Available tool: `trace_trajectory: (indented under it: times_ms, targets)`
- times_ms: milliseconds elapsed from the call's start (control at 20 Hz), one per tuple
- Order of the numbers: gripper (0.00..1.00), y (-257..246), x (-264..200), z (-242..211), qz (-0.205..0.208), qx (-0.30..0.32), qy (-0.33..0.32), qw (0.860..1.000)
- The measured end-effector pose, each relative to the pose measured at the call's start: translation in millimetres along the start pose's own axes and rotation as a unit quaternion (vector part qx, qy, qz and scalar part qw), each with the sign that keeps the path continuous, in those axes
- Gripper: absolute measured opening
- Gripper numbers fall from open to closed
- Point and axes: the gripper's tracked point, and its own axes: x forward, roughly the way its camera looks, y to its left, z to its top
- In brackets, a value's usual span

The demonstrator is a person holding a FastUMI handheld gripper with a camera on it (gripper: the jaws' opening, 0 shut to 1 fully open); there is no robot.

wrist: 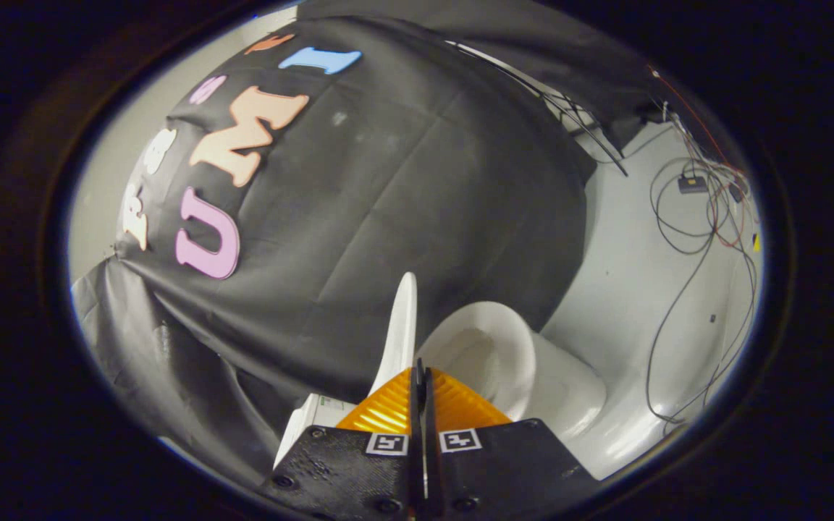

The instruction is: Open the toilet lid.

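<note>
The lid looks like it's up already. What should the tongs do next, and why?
Probably loosen and draw back. The tongs look closed with the thin white plastic toilet lid rising on edge just ahead, beside the open white ceramic bowl. Whether they pinch it is unclear.

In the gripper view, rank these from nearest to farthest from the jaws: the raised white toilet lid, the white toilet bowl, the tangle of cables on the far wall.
The gripper has its jaws closed together, holding nothing.
1. Raised white toilet lid: standing on edge just ahead of the jaws, slightly left.
2. White toilet bowl: open, just beyond, to the right.
3. Tangle of cables: farthest, on the pale wall behind the bowl.
</note>
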Motion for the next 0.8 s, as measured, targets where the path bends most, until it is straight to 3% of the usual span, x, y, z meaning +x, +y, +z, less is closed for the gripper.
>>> trace_trajectory:
  times_ms: [400,800]
  targets:
    - [0.04,141.9,-3.0,-9.3,0.012,-0.128,-0.029,0.991]
    - [0.04,223.3,-7.1,-39.4,-0.010,-0.232,-0.031,0.972]
